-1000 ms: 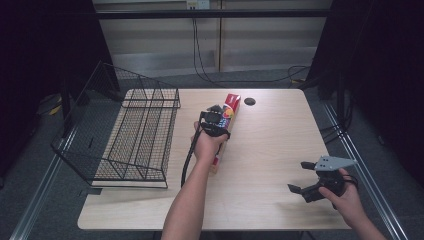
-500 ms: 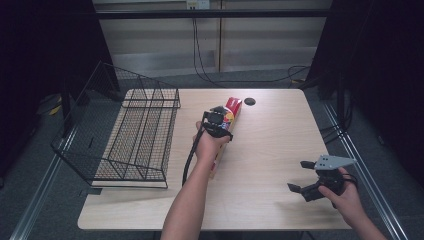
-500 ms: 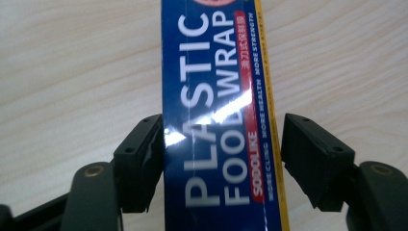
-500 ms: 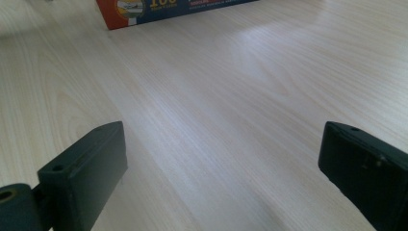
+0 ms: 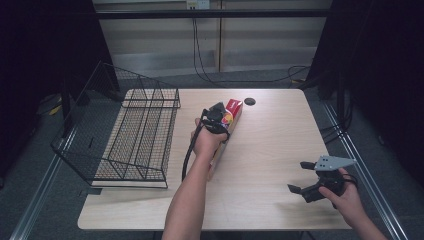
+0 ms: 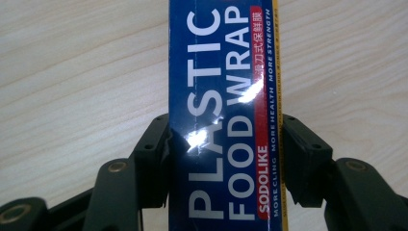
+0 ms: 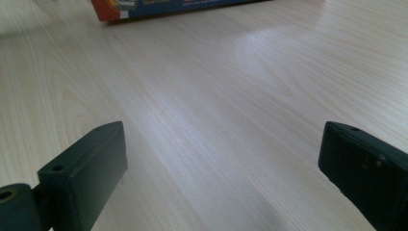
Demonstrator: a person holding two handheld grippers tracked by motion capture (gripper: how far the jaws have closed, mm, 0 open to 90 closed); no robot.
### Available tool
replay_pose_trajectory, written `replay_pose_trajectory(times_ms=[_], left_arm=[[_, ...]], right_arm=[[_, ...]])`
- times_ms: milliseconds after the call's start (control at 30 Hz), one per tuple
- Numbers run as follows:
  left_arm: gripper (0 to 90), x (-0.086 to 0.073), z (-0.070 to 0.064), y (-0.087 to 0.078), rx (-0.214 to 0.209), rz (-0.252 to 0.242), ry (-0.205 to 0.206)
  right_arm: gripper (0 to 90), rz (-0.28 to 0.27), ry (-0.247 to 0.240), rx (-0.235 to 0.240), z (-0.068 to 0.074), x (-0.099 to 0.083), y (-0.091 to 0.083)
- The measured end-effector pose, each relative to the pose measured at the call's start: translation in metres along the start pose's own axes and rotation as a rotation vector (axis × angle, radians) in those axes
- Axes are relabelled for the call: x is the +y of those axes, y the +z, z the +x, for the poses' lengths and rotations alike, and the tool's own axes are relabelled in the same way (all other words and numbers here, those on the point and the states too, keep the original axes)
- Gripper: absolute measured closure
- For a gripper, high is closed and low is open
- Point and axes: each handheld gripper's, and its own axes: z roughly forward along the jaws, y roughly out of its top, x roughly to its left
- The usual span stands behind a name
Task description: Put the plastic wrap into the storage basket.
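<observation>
Left tool (image 6: 225, 144) clamped on food wrap box (image 6: 223, 96).
Box lies on counter (image 5: 275, 145); right tool (image 7: 226, 173) spread wide, empty, near counter's right edge.

Right gripper (image 7: 223, 178) wide apart over table (image 7: 231, 96).

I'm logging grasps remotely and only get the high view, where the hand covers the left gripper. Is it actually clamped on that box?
Observer: Yes. In the left gripper view both jaws press the long sides of the plastic food wrap box.
Operator: Which face is up?
Observer: The blue face printed PLASTIC FOOD WRAP, with the brand SODOLIKE on a red strip.
Operator: And the right gripper, anything in it?
Observer: No. The right gripper is wide open, with bare wooden table between its jaws.
</observation>
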Motion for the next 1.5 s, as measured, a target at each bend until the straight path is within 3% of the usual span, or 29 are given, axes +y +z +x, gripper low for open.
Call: replay_pose_trajectory(times_ms=[233,400,433,467,767,800,833,867,1033,1500], left_arm=[[45.4,-0.001,0.005,-0.022,0.000,0.021,-0.008],[45.5,-0.004,0.013,-0.038,0.011,0.004,-0.019],[45.5,-0.004,0.014,-0.041,0.007,0.001,-0.045],[45.5,-0.004,0.018,-0.046,0.017,-0.001,-0.032],[45.5,-0.007,0.027,-0.070,0.019,-0.003,-0.056],[45.5,-0.007,0.027,-0.071,0.025,-0.024,-0.068],[45.5,-0.006,0.028,-0.075,0.029,-0.007,-0.055],[45.4,-0.006,0.028,-0.077,0.036,-0.020,-0.070],[45.5,-0.006,0.032,-0.093,0.033,-0.024,-0.071],[45.5,-0.009,0.043,-0.114,0.052,-0.032,-0.098]], right_arm=[[2.6,-0.008,0.007,-0.003,-0.001,0.000,-0.001],[2.6,-0.011,0.009,0.001,-0.001,0.000,-0.001],[2.6,-0.010,0.010,-0.003,-0.001,0.000,-0.001],[2.5,-0.010,0.010,-0.002,-0.001,0.001,-0.001],[2.5,-0.013,0.008,-0.005,-0.001,0.001,-0.001],[2.6,-0.013,0.009,0.002,-0.001,0.002,0.000],[2.5,-0.013,0.009,-0.003,-0.001,0.001,0.000],[2.6,-0.013,0.009,-0.002,0.000,0.002,0.000],[2.5,-0.017,0.007,-0.002,0.000,0.002,-0.001],[2.5,-0.020,0.006,-0.001,0.000,0.002,0.000]])
